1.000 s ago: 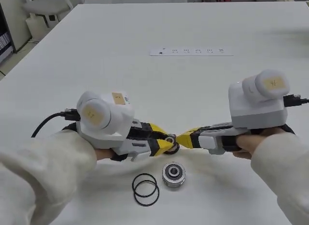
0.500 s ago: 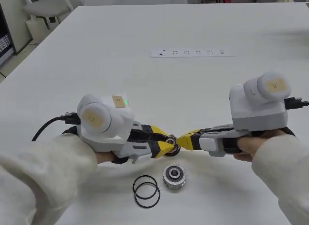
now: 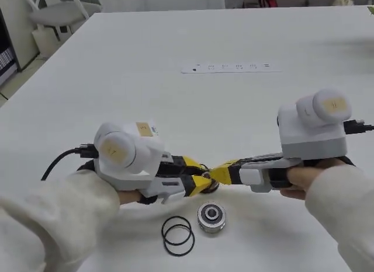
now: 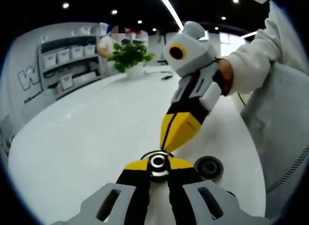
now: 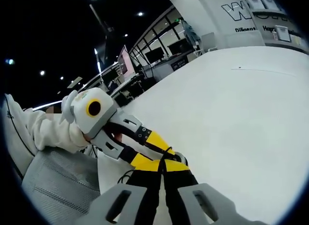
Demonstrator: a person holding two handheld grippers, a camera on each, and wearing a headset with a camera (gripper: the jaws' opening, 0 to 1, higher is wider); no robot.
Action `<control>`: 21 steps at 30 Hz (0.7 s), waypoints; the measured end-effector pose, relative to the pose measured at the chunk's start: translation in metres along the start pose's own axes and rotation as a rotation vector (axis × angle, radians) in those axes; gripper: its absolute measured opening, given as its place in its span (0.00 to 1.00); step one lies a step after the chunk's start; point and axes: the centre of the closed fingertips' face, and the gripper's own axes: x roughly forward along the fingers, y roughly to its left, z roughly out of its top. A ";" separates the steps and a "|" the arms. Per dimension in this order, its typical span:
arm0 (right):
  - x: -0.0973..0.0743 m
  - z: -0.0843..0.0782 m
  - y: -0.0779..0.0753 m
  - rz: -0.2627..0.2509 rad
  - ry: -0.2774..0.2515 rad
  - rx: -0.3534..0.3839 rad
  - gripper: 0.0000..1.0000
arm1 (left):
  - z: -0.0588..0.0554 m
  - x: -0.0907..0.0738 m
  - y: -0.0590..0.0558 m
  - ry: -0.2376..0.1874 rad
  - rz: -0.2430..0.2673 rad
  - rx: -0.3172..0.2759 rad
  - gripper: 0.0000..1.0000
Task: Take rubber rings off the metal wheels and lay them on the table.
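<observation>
While two loose rubber rings (image 3: 177, 234) lay overlapping on the white table (image 3: 146, 97) nearest the person, a free metal wheel (image 3: 211, 217) sat flat just beside them, to their right. Just beyond, the left gripper (image 3: 202, 181) had its jaws clamped on a second wheel (image 4: 158, 163). The right gripper (image 3: 215, 174) met it tip to tip, its jaws pressed narrow against that wheel's rim. Whether they pinched a rubber ring there could not be told. Well beyond lay a white power strip (image 3: 227, 68), and a chair (image 3: 58, 9) stood off the table's far-left side.
</observation>
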 end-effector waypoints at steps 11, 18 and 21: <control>-0.003 0.001 -0.002 -0.013 0.009 -0.013 0.00 | 0.001 -0.001 -0.001 0.059 0.003 0.029 0.15; -0.009 0.008 -0.001 -0.009 0.006 -0.019 0.00 | 0.011 -0.010 -0.006 0.054 -0.030 0.020 0.18; -0.012 0.013 0.000 -0.013 -0.008 -0.020 0.00 | 0.013 -0.014 -0.008 0.061 -0.038 0.035 0.23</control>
